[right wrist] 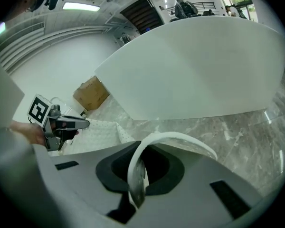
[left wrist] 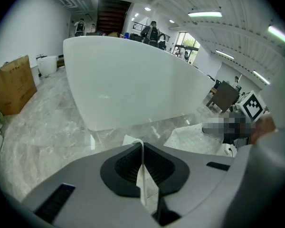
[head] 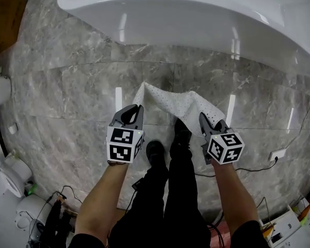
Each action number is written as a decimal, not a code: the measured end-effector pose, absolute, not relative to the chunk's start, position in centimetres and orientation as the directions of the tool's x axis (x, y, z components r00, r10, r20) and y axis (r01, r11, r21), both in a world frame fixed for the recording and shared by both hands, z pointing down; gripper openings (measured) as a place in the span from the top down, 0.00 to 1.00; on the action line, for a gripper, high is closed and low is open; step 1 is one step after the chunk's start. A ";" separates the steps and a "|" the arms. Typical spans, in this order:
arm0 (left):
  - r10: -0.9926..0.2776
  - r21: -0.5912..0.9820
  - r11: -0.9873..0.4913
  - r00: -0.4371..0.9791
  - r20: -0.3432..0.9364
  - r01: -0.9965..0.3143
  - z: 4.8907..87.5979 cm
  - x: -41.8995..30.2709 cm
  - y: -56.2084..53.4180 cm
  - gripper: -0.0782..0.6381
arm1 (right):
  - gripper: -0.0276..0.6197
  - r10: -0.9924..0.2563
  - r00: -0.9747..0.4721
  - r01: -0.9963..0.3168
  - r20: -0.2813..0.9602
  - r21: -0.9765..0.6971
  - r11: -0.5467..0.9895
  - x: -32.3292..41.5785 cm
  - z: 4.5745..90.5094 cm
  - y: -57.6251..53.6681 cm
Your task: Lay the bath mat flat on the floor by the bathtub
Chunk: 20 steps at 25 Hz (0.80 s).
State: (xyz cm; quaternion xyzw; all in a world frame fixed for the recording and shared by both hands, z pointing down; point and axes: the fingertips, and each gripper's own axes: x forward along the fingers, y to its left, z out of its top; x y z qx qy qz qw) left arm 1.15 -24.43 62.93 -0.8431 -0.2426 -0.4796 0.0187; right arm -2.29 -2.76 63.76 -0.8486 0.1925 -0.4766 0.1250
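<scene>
I have the left gripper (head: 133,110) pinched tight on one near corner of the bath mat (head: 178,105) and the right gripper (head: 204,119) clamped on the other. The mat sags between them, draping toward twelve o'clock, where the bathtub (head: 196,14) sits. It is gripped and spread, but I judge it not yet laid. Lowering it flat onto the floor (head: 67,92) and letting go are left to do.

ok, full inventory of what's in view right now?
bathtub: 1, white, top of head view
bath mat: 1, white, dotted, hanging between both grippers in front of the tub
cardboard box: 1, brown, upper left
power strip: 1, white, floor at right, black cable
floor: grey marble tile
legs: 2, black trousers, below the mat
left gripper: 1, grey, shut on the mat's left edge
right gripper: 1, grey, shut on its right edge
</scene>
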 end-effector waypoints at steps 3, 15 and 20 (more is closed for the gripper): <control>0.385 0.197 -0.883 0.417 0.823 0.427 64.6 1.8 -24.2 0.87 | 0.92 -0.432 0.474 -0.201 0.767 -0.383 -0.902 -1.9 65.7 -2.5; 0.364 0.190 -0.888 0.386 0.848 0.419 71.7 3.6 -23.1 0.87 | 0.92 -0.384 0.446 -0.219 0.809 -0.318 -0.923 -0.7 72.3 0.0; 0.367 0.197 -0.893 0.401 0.839 0.405 74.0 4.8 -22.9 0.87 | 0.92 -0.382 0.446 -0.245 0.809 -0.300 -0.922 0.8 74.3 1.5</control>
